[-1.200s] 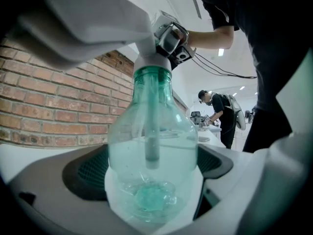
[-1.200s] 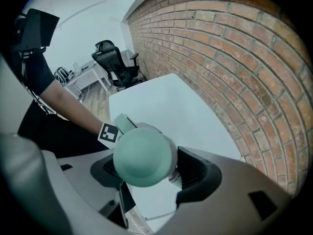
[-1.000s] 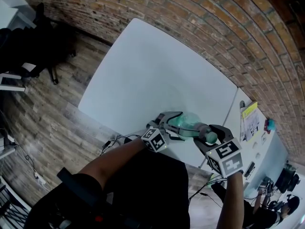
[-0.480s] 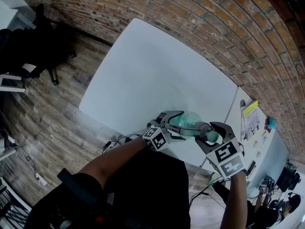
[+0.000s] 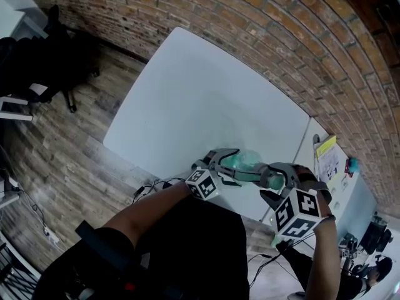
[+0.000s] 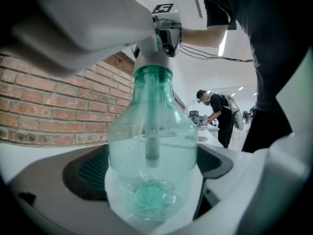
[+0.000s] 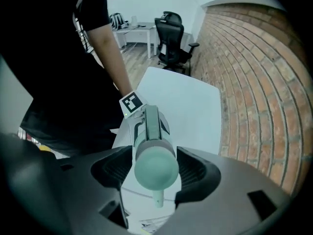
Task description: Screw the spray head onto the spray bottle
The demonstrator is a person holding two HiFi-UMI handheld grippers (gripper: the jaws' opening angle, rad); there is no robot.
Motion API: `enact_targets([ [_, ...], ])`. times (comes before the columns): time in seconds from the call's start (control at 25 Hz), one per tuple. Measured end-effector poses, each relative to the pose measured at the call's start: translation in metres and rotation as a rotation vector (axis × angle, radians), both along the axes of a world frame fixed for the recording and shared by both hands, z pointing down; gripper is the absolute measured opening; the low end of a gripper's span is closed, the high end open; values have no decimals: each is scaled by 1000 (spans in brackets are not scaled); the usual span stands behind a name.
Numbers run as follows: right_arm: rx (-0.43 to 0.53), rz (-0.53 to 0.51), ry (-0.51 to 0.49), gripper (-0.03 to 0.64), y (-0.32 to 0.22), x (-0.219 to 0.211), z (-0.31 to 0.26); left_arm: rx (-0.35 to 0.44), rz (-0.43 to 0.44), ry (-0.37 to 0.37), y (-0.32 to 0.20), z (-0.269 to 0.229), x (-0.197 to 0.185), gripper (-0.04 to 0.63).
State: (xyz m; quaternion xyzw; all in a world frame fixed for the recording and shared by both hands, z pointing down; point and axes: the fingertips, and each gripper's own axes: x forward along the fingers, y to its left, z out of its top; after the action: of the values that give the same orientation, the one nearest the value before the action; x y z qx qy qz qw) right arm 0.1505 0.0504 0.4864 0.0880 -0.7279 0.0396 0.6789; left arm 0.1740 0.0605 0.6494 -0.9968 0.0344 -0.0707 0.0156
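**A:** What are the fingers doing?

**B:** The left gripper (image 6: 152, 182) has its dark ribbed pads (image 6: 90, 173) clenched on the round belly of the spray bottle (image 6: 152, 151). The bottle fills the gap between them, with its base toward that gripper's camera. The right gripper (image 7: 155, 173) has its fingers (image 7: 196, 169) pressed on both sides of the spray head (image 7: 155, 166); the head's rounded teal end faces its camera.

**A:** And where do the head and the bottle meet?

**B:** In the left gripper view a grey collar (image 6: 152, 62) sits over the bottle's neck; a pale dip tube (image 6: 151, 121) runs down inside the clear, teal-tinted plastic. I cannot tell how far the thread is turned.

**A:** Where is it all held?

**B:** Close in front of the person, at the near edge of a white table (image 5: 200, 99). The bottle lies roughly sideways between the two grippers, which face each other. Each gripper carries a marker cube: the left cube (image 5: 201, 184) is by the bottle's base, and the right cube (image 5: 298, 212) is just behind the head. A bare forearm (image 5: 150, 208) runs back from the left one.

**A:** And around that?

**B:** A brick wall (image 5: 269, 24) curves along the table's far side; a wooden floor (image 5: 69, 149) lies to the left. In the right gripper view a black office chair (image 7: 171, 35) stands beyond the table's far end.
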Motion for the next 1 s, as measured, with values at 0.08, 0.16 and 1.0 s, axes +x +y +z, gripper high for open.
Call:
enact_targets([
  [0.08, -3, -75, 37, 283, 2, -1, 5, 1, 0, 1, 0, 0, 0, 545],
  [0.16, -10, -130, 75, 282, 3, 1, 10, 0, 1, -1, 0, 1, 0, 545],
  [1.0, -51, 113, -1, 278, -2, 2, 11, -13, -7, 3, 0, 2, -2, 545],
])
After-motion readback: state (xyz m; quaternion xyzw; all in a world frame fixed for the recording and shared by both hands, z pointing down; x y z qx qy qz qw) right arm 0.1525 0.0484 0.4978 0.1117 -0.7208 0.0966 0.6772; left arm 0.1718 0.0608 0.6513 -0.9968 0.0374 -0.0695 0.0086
